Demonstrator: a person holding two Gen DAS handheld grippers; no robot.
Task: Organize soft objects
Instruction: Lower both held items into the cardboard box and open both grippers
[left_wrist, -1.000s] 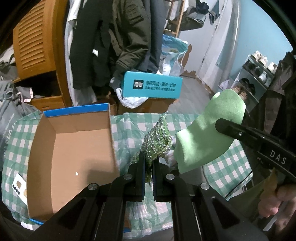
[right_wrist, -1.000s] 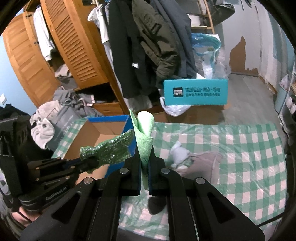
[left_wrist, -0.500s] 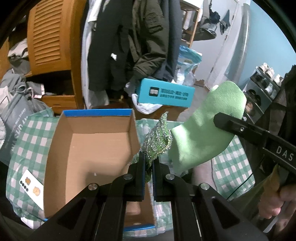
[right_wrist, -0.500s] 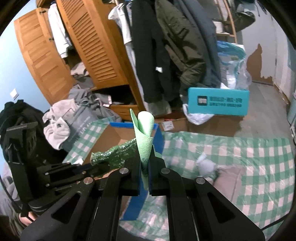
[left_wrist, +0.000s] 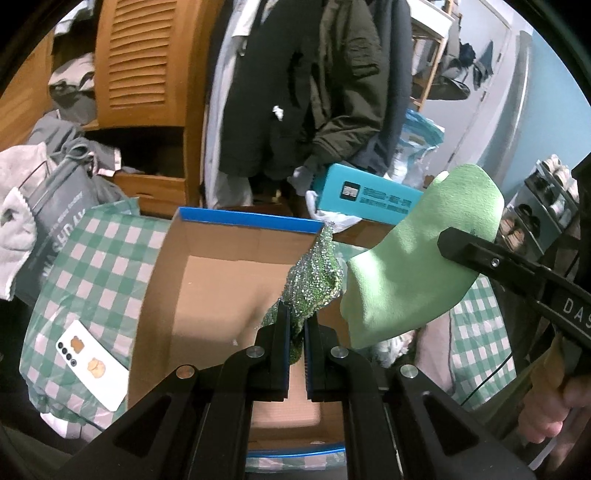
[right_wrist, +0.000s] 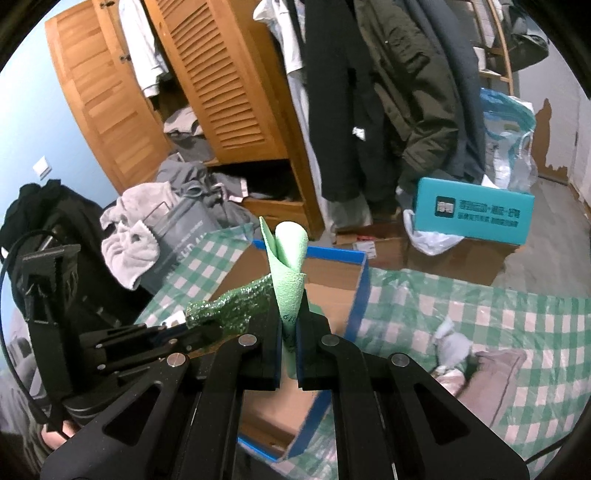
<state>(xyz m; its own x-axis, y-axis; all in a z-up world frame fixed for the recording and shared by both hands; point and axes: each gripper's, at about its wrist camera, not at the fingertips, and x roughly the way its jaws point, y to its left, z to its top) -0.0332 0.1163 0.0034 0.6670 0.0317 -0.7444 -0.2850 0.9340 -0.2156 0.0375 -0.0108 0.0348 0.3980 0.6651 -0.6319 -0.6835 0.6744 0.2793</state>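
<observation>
Both tools are loaded up here. The left tool (left_wrist: 295, 332) has its jaws clamped on a sparkly green scrubby cloth (left_wrist: 314, 280), which sticks up out of the pinch and hangs over the near right part of the open cardboard box (left_wrist: 207, 295). The right tool (right_wrist: 288, 325) is closed on a pale green cloth (right_wrist: 290, 269), squeezed into a cone shape that stands upright between the jaws. From the left wrist view that same pale cloth (left_wrist: 417, 266) spreads out wide, just to the right of the sparkly one, close enough that the two look like they're nearly touching, though it's hard to say if they actually are.

The box has a blue rim and a bare brown floor inside. It sits on a surface covered by a green and white checked cloth (left_wrist: 92, 258). A white phone (left_wrist: 92, 365) lies flat on that checked cloth just left of the box. To the right of the box, in the right wrist view, a small crumpled white and grey fabric lump (right_wrist: 452, 339) rests on the checks.

Behind all this there's a teal carton (right_wrist: 472, 210), dark coats (right_wrist: 369, 92) hanging, and a louvred wooden wardrobe (right_wrist: 207, 81).
</observation>
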